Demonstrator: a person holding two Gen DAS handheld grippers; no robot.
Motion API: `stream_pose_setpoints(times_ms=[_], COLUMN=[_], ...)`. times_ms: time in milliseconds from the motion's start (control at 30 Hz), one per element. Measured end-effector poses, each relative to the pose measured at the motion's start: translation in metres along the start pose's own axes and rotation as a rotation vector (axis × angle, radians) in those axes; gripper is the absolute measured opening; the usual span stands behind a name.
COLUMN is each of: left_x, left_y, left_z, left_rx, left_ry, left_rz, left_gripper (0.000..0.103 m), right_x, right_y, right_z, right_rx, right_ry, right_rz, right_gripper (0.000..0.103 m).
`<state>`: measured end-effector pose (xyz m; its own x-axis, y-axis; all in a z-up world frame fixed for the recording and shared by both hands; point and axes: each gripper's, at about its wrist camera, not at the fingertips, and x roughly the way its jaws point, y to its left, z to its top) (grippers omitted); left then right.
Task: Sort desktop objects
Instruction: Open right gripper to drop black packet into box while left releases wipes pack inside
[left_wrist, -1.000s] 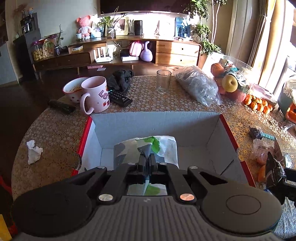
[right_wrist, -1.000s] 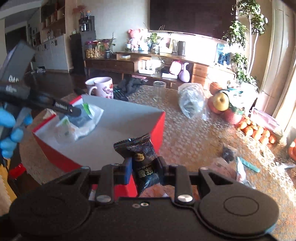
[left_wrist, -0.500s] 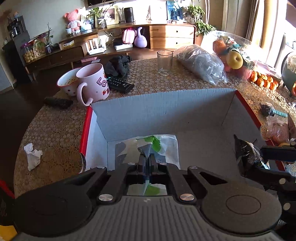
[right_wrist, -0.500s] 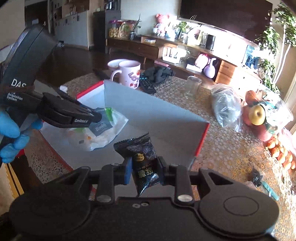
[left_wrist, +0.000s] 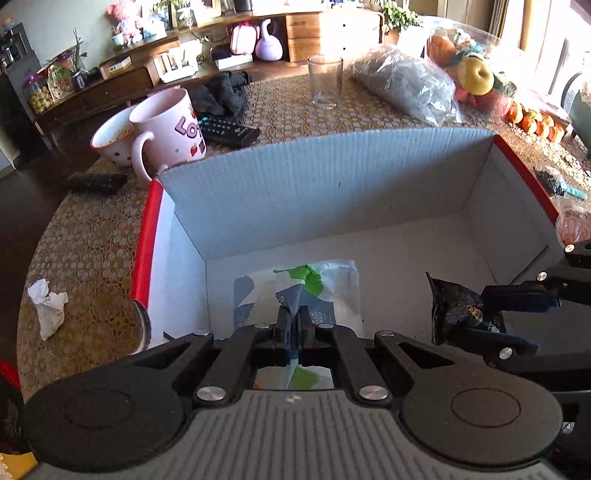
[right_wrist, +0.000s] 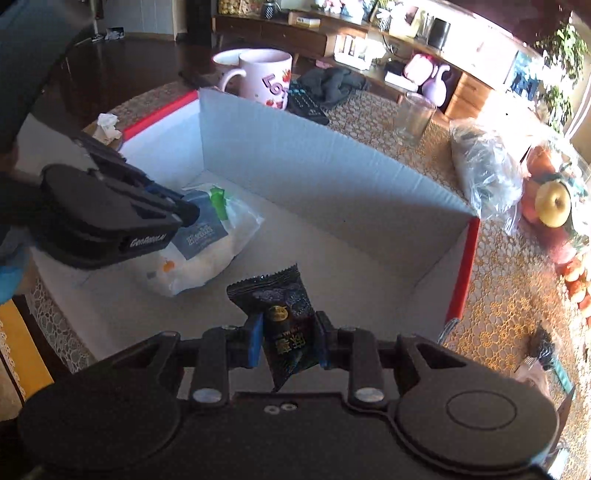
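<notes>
**Both packets now over the box**

I had the left gripper (left_wrist: 294, 325) clenched on the top seam of the white snack bag (right_wrist: 207, 243), which hung low inside the red-edged cardboard box (left_wrist: 332, 177), its lower end at or on the floor (I could not tell which). The right gripper (right_wrist: 286, 338) grasped the small black snack packet (right_wrist: 279, 314) across its middle, and in the left wrist view that packet (left_wrist: 458, 306) sat at about 3 o'clock, inside the box's right wall.

What had just changed was the right hand's place. A second earlier its packet hung outside the box, above the patterned tablecloth (left_wrist: 92, 236) and near the red corner; half a second earlier it had only reached the rim. By this moment it was well inside, over bare white floor, with the white bag at about 10 o'clock from it. The left gripper had also sunk: the box walls rose higher in its view than before, and the bag lay closer to the floor.

For the sorting, I judged both items ready to let go; neither had been released yet. On the table beyond the box stood the pink mug (left_wrist: 166, 129) at 11 o'clock, the drinking glass (left_wrist: 325, 81) at 12 and a crumpled tissue (left_wrist: 48, 310) at 9.
</notes>
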<state>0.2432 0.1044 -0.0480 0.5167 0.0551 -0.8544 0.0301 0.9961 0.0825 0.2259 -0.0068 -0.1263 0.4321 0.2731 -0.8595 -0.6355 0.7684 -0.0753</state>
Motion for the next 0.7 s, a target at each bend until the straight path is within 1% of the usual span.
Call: stream_pose_setpoints(times_ms=[200,433,500,567,633,700], left_x=[0.008,0.013,0.013,0.012,0.011,0.01], left_y=[0.003,0.006,0.007,0.006,0.005,0.006], left_z=[0.003,0.001,0.001,0.001,0.001,0.001], left_rx=[-0.021,-0.036,-0.043,-0.044,-0.047,-0.056], left_ry=[0.035,0.052,0.056,0.051,0.049,0.05], left_rz=[-0.018,-0.044,-0.039,-0.024,-0.027,-0.03], left_gripper=[0.002,0.002,0.002,0.002,0.002,0.002], right_x=[0.017,0.023,0.024,0.024,0.024,0.022], right_y=[0.0,0.002,0.003,0.002,0.0,-0.001], right_z=[0.003,0.003,0.005,0.006,0.005,0.004], right_rx=[0.008,0.017,0.021,0.026,0.037,0.038], right_ry=[0.075,0.11,0.115,0.112,0.114,0.113], right_rz=[-0.005,-0.014,-0.016,-0.016,-0.012,-0.008], right_gripper=[0.028,0.029,0.029,0.033,0.035,0.043])
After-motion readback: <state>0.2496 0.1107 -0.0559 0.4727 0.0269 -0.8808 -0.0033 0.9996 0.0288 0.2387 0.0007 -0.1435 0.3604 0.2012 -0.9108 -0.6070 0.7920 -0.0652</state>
